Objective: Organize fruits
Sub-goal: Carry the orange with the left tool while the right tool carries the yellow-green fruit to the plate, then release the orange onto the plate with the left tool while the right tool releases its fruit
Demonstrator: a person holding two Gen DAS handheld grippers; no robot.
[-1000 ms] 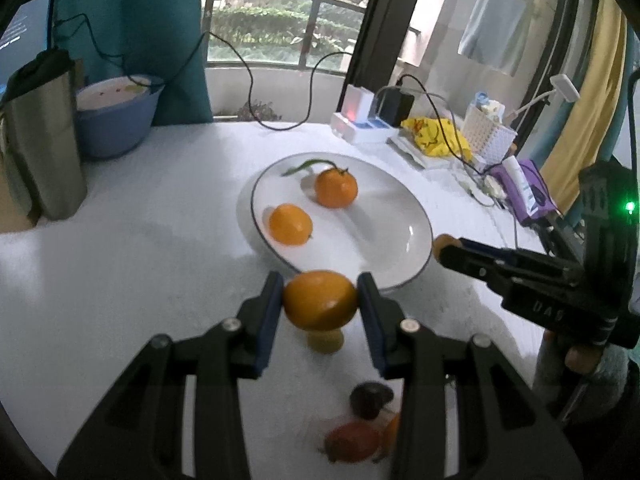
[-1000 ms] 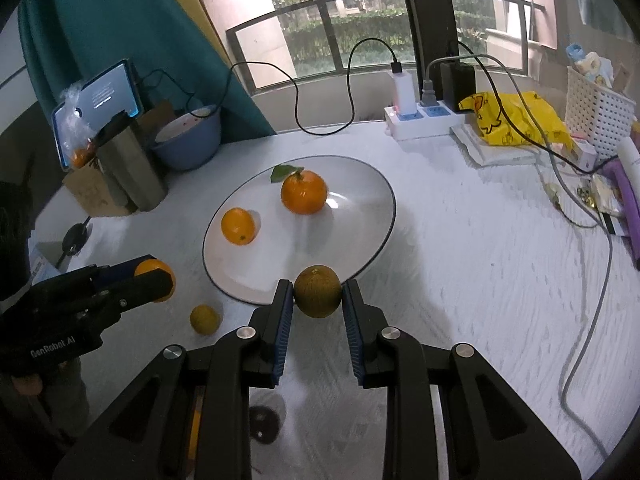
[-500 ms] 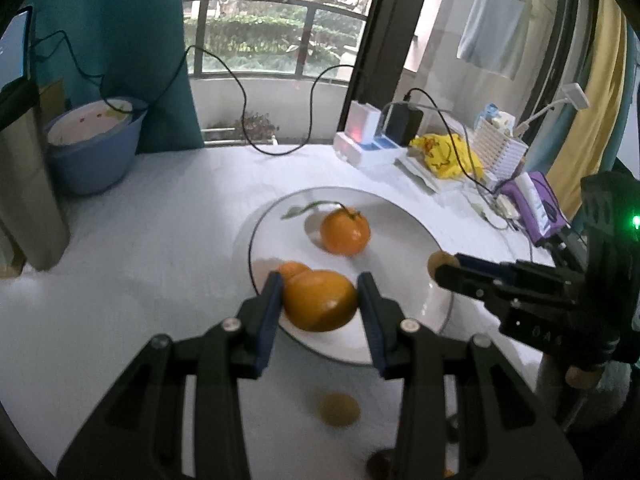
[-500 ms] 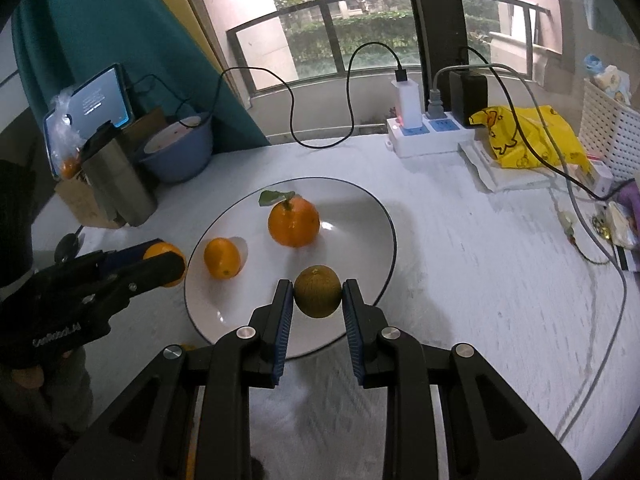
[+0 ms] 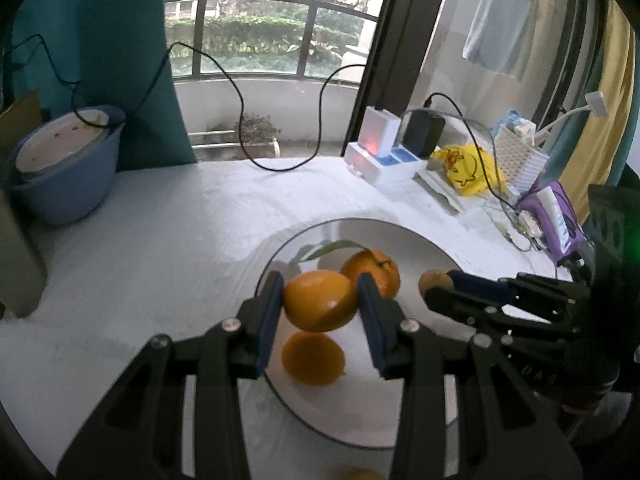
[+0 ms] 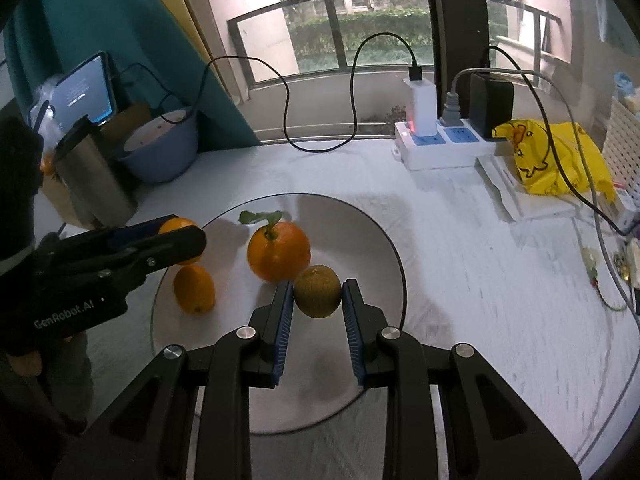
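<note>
Here, left gripper pinching an orange above the white plate, lower centre of the left view, directly over a resting small orange. Right gripper clamped on a greenish-brown round fruit, centre of the right view, just beside the leafed mandarin. Clear plate below it.

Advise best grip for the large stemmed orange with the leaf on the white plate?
Probably grip the large stemmed orange across its round middle, coming from above. The leaf and stem sit on top toward the back, so keep fingers to the sides. The small oval orange lies left, apart; the white plate is bare on its right.
</note>
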